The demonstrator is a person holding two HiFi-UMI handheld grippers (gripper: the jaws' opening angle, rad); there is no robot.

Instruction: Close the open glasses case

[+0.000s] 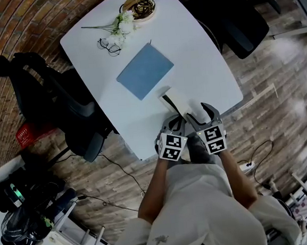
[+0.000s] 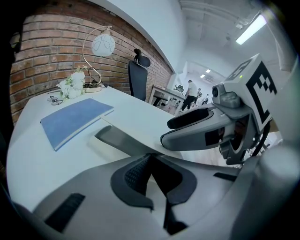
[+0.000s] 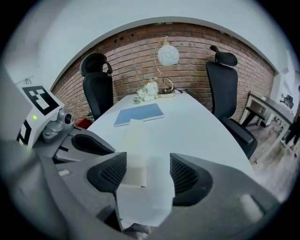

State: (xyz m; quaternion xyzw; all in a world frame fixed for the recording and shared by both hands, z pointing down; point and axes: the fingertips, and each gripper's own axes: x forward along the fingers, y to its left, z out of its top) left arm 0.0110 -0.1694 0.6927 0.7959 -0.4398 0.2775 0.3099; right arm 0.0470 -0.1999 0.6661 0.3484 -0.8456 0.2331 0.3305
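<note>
Brick wall [image 3: 187,44] runs behind a white oval table [image 1: 207,61], with wood-plank floor all round. Two black office chairs stand at the table: one [image 1: 60,98] at its left side, one [image 1: 243,20] at its far right. Blue notebook [image 1: 145,70] lies flat at mid-table. You hold both grippers side by side at the near edge, marker cubes up. Left gripper [image 1: 176,125]: jaw tips pressed together on the thin edge of the case's raised lid, seen in the left gripper view. Right gripper [image 1: 202,113]: jaws spread wide, with the case's white end filling the gap and meeting both pads, as far as the right gripper view shows. Glasses case [image 1: 175,100] lies open on the table between the notebook and the near edge, pale cream, a dark strip of its inside showing in the head view. At the far end stands a lamp [image 3: 167,55] with a white globe on a curved stem. A bunch of white flowers [image 1: 121,26] lies just beside its base. A pair of glasses [image 1: 109,46] rests near the flowers, well apart from the case.
</note>
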